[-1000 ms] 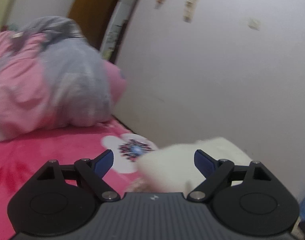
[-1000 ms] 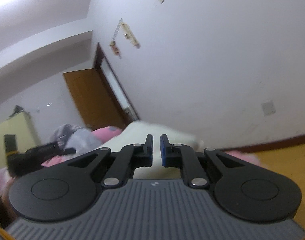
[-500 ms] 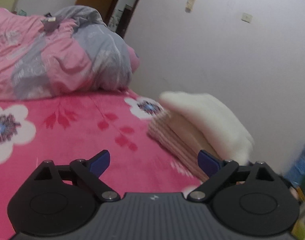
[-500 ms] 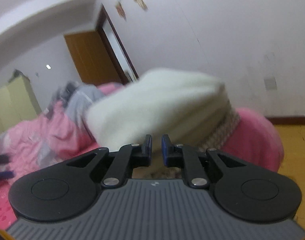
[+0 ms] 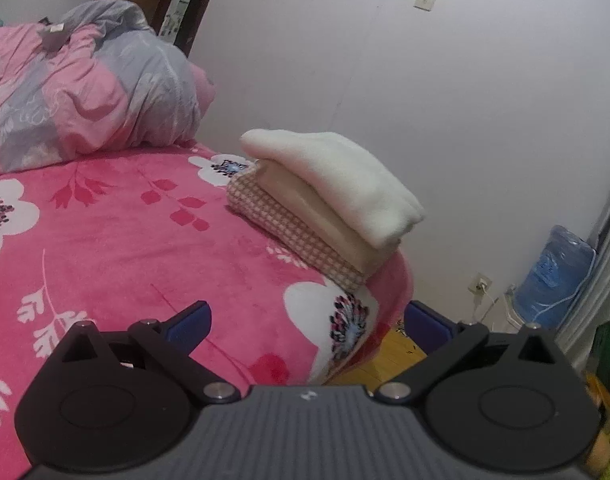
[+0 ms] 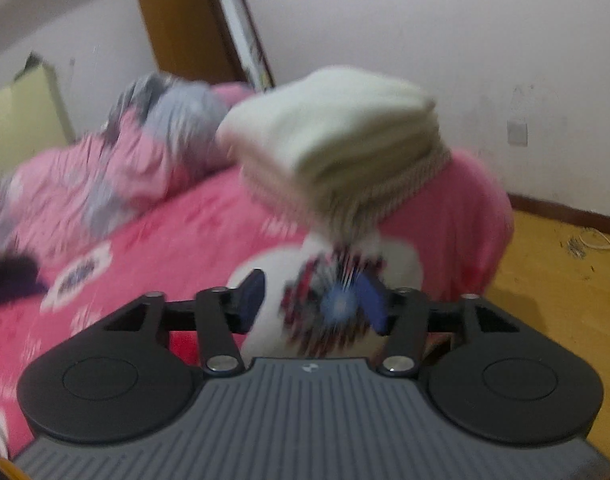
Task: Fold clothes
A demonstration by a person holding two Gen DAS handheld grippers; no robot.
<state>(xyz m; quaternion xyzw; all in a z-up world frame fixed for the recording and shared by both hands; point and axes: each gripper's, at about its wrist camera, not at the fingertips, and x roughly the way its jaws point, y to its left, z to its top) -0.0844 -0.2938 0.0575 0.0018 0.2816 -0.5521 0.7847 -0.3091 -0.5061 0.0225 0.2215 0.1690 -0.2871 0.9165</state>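
Left wrist view is the sharp one: a pink bedspread (image 5: 125,248) printed with white flowers fills most of it, a rumpled pink-and-grey quilt (image 5: 85,96) is heaped at the far end by the wall, and the stack of folded clothes (image 5: 325,204) sits near the corner of the bed, a cream garment (image 5: 345,180) on top, a beige layer under it and a checked piece (image 5: 289,232) at the bottom. Only this view shows the blue water jug (image 5: 553,276) on the floor and the wall socket (image 5: 480,285) beside it. The right wrist view is smeared by motion (edges of everything run together), yet it gives what the other lacks: a brown door (image 6: 185,32), a pale yellow cabinet (image 6: 21,116), the wooden floor (image 6: 557,280) past the bed corner, and a dark blurred shape at the left edge that I cannot identify. The same stack (image 6: 337,152) appears there, close ahead. The left gripper (image 5: 307,320) has its blue pads wide apart over the bedspread edge, holding nothing. The right gripper (image 6: 313,304) is parted less widely, also holding nothing, poised short of the stack above a printed flower.
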